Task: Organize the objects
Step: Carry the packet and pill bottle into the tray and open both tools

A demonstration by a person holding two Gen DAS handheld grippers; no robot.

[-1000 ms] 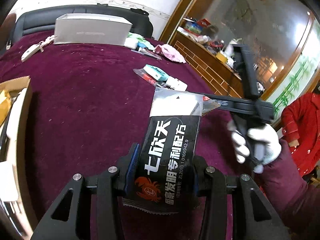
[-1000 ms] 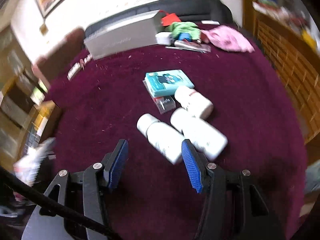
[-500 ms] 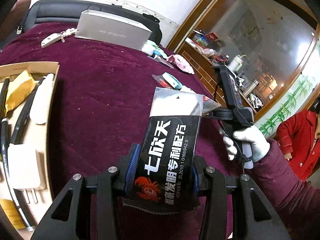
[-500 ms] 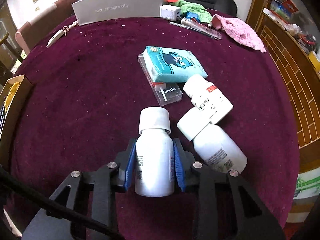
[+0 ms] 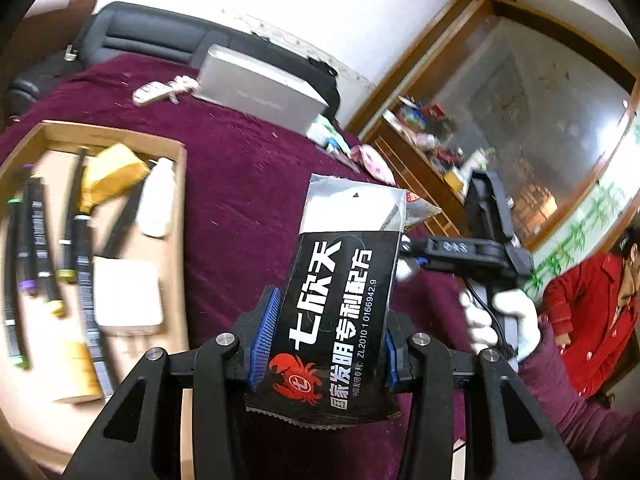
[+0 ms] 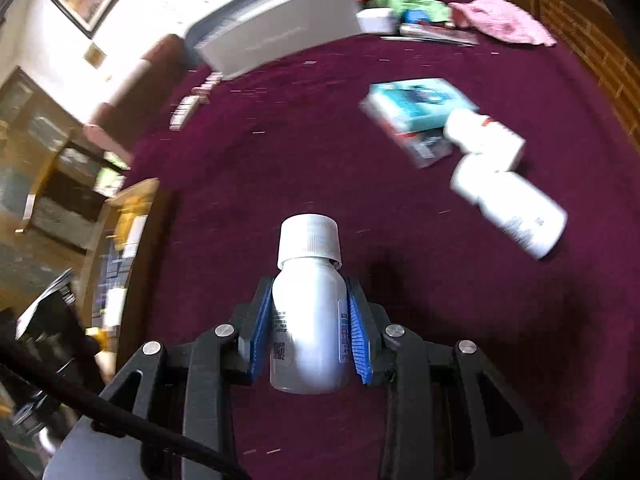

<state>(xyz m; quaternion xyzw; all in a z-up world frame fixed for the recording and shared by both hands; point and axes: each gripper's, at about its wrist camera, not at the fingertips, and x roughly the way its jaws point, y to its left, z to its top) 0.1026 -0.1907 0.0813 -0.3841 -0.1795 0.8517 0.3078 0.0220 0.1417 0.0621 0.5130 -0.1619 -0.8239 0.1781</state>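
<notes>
Since half a second ago we have lifted the white bottle (image 6: 306,312) off the maroon surface (image 6: 460,340) and carried it toward the left edge, while our left gripper (image 5: 324,344) has swung over the near left corner, so the cardboard tray (image 5: 178,240) now fills the left of its view.

Our right gripper (image 6: 310,332) is pinching the white bottle by its body between the blue pads (image 6: 357,336), ribbed cap pointing away from us, clear of the cloth. Our left gripper is clamped on a black foil packet (image 5: 340,304) with white lettering and a red crab mark, held upright above the surface just right of the tray.

Inside the tray we see marker pens (image 5: 34,240), a yellow pouch (image 5: 110,174), a small white bottle (image 5: 158,204) and a white charger block (image 5: 128,300), all blurred.

Two more white bottles (image 6: 508,208) lie on their sides near the right edge, caps touching or nearly so; the blur hides which. Just beyond them, a teal tissue pack (image 6: 420,102) rests on a clear box (image 6: 426,150). Along the far edge stand a long grey box (image 6: 276,32), a pink cloth (image 6: 500,20) and a green cloth (image 6: 408,2). A key fob (image 5: 154,92) lies near the far left corner.
</notes>
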